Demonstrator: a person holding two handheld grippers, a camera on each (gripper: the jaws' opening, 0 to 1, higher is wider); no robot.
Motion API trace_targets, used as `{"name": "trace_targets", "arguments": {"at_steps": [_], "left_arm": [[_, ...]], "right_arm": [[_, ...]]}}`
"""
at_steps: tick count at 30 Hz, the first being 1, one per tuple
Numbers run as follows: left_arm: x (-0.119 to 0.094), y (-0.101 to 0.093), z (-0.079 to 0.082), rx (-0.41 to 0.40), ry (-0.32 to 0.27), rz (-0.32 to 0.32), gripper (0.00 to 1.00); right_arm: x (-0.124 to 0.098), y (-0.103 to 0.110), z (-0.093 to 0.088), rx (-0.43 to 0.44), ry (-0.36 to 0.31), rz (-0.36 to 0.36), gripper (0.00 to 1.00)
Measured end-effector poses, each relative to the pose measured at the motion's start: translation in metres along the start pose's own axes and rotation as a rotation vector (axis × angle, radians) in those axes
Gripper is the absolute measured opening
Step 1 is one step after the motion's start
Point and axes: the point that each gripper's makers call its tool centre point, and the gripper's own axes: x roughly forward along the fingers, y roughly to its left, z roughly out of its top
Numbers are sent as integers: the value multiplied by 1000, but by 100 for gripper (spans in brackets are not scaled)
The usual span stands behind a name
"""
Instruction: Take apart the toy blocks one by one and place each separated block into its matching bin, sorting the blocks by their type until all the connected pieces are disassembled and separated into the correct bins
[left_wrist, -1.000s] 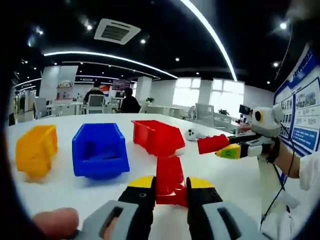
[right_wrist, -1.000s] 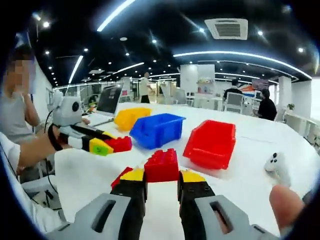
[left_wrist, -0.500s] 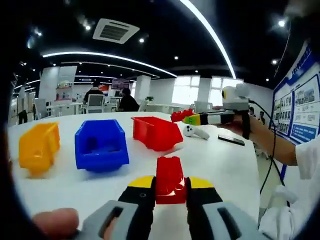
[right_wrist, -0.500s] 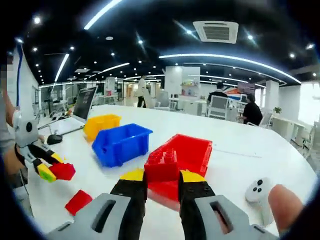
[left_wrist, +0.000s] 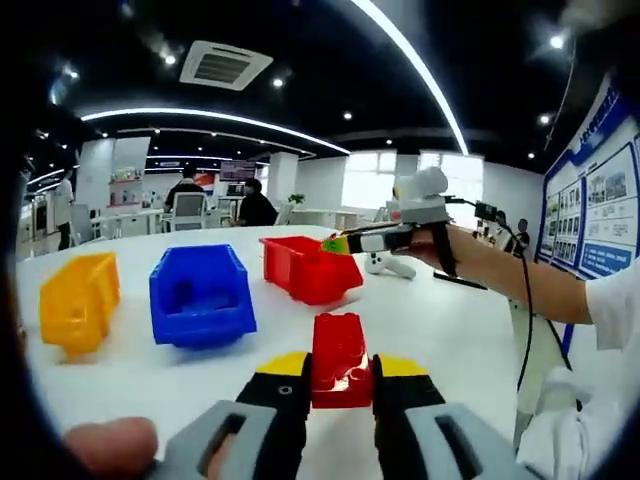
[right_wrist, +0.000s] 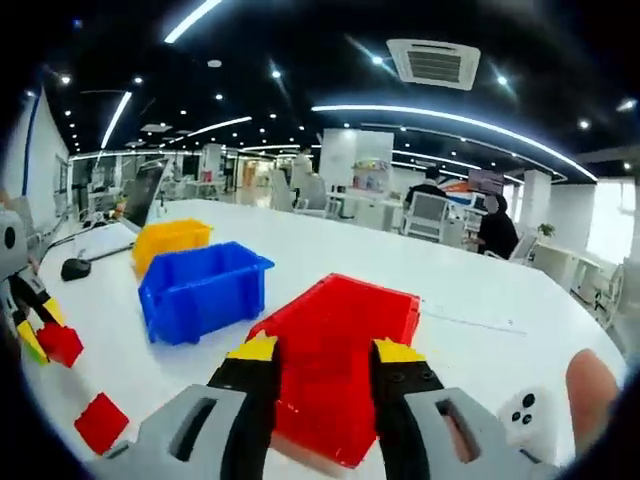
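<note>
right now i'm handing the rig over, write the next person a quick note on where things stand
Left gripper: shut on a red block, held above the table.
Right gripper: open, nothing between its jaws, hovering over the red bin.
Bins sit in a row: yellow bin, blue bin, then red.
A loose red block lies on the table near the left gripper.
Left to do: bin the held block, then the loose one.

Right gripper (right_wrist: 325, 352) with jaws apart and empty over red bin (right_wrist: 345, 325), blue bin (right_wrist: 200, 290) and yellow bin (right_wrist: 170, 240) beyond, loose red block (right_wrist: 100, 422) on white table (right_wrist: 470, 290), left gripper (right_wrist: 38, 330) holding red brick (right_wrist: 60, 343).
</note>
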Motion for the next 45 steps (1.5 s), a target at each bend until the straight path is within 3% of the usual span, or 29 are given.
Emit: {"name": "trace_targets", "arguments": {"at_steps": [6, 10, 16, 18, 23, 30, 35, 39, 45], "left_arm": [[2, 4, -3, 1, 5, -5, 25], [3, 4, 0, 7, 0, -11, 25], [3, 2, 9, 19, -9, -9, 25], [4, 1, 12, 25, -10, -9, 25], [5, -6, 19, 43, -11, -24, 25], [11, -9, 26, 54, -8, -33, 25], [24, -8, 40, 62, -5, -42, 25], [45, -3, 59, 65, -6, -43, 25], [98, 2, 80, 106, 44, -50, 25]], "right_arm": [[-24, 21, 4, -5, -36, 94, 51], [-56, 52, 5, -33, -66, 191, 49], [-106, 82, 7, -49, -104, 260, 47], [-126, 95, 9, -29, -150, 299, 47], [-155, 117, -12, -34, -128, 341, 47], [-173, 132, -17, -25, -129, 371, 47], [-173, 128, -19, -23, -116, 355, 46], [-174, 124, -22, -15, -104, 343, 45], [-174, 116, -24, 12, -104, 330, 44]]}}
